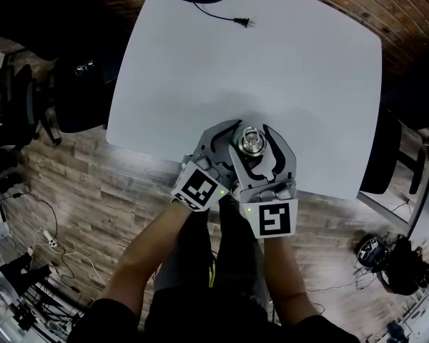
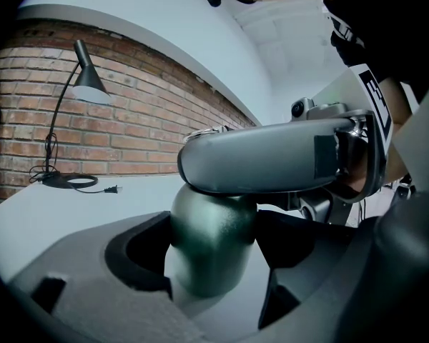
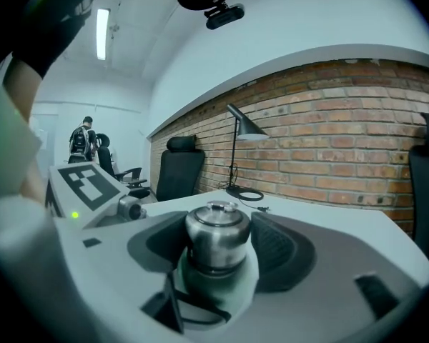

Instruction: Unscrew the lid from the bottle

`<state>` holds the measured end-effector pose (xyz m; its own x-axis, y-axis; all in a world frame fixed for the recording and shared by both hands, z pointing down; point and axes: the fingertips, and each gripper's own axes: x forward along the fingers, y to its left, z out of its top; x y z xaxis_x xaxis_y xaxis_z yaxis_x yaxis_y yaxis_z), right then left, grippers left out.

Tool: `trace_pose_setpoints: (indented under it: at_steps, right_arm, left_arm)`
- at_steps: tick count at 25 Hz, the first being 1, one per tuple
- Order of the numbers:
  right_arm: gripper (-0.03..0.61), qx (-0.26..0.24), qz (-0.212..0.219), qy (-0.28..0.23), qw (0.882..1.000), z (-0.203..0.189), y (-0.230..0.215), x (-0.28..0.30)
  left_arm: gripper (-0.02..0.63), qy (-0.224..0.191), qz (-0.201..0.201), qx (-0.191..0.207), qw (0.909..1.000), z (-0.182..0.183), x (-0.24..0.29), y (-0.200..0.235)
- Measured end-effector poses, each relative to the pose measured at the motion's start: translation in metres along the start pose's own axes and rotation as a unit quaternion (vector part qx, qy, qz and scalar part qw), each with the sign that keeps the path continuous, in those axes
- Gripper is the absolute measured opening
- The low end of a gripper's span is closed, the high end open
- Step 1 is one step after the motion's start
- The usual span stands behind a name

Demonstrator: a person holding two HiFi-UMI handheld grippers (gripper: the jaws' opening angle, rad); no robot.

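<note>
Bottle [image 2: 213,245] is found upright on the tabletop [image 1: 272,63], near its front edge. Left tongs [image 2: 211,266] are closed on the bottle body; right tongs [image 3: 218,252] are clamped on the steel lid [image 3: 216,236], crossing just above the left pair. Risks judged: the rounded body may be turned along with the lid if the lower grip is slack; the smooth lid may be slipped over; the bottle may be tipped off the edge
</note>
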<state>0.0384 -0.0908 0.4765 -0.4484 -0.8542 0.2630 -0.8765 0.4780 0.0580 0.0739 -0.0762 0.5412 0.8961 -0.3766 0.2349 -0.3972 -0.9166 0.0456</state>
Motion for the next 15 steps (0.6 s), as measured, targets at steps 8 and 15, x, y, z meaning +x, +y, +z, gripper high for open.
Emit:
trace_pose_setpoints:
  at_steps: [8,15]
  right_arm:
    - [0.268,0.003,0.063,0.001,0.998,-0.001,0.005,0.001]
    - [0.268,-0.009,0.199,0.006,0.98,-0.002,0.014,0.0]
  left_arm:
    - [0.362,0.0,-0.001,-0.001,1.0,0.0,0.0,-0.001]
    - [0.362,0.001,-0.001,-0.002,1.0,-0.001,-0.001,0.0]
